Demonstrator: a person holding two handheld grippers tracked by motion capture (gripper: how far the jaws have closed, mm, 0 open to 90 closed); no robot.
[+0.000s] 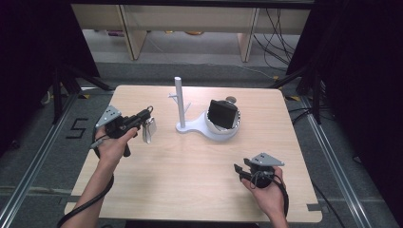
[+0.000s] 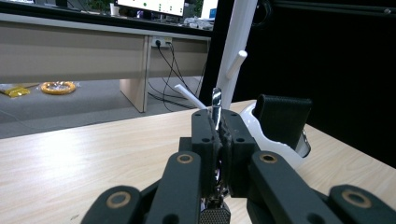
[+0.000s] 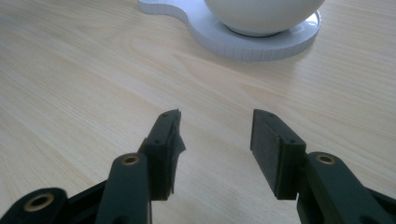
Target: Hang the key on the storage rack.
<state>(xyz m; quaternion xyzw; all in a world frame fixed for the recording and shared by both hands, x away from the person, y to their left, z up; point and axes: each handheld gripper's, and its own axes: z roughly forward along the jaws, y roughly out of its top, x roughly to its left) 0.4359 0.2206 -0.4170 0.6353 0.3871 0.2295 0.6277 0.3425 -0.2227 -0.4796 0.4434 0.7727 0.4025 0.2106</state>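
Observation:
A white stand [image 1: 180, 100] with a tall post and short pegs rises from a flat white base [image 1: 191, 127] at the table's middle. On that base sits a white bowl [image 1: 222, 128] with a black boxy object [image 1: 222, 114] leaning in it. My left gripper [image 1: 147, 115], left of the post, is shut on a thin silvery metal piece [image 1: 149, 129] that hangs below its jaws. In the left gripper view the metal piece [image 2: 216, 103] sticks up between the closed pads, with the post [image 2: 236, 46] and the black object [image 2: 282, 119] beyond. My right gripper [image 1: 240, 169] is open near the front right; it [image 3: 215, 135] holds nothing, and the bowl [image 3: 261, 14] lies ahead.
A small grey round thing [image 1: 231, 99] lies behind the bowl. Black tripod legs [image 1: 62, 80] stand off the table's left and right sides. Desks and loose cables [image 1: 273, 33] fill the floor beyond the far edge. Bare wood [image 1: 190, 171] lies between my two hands.

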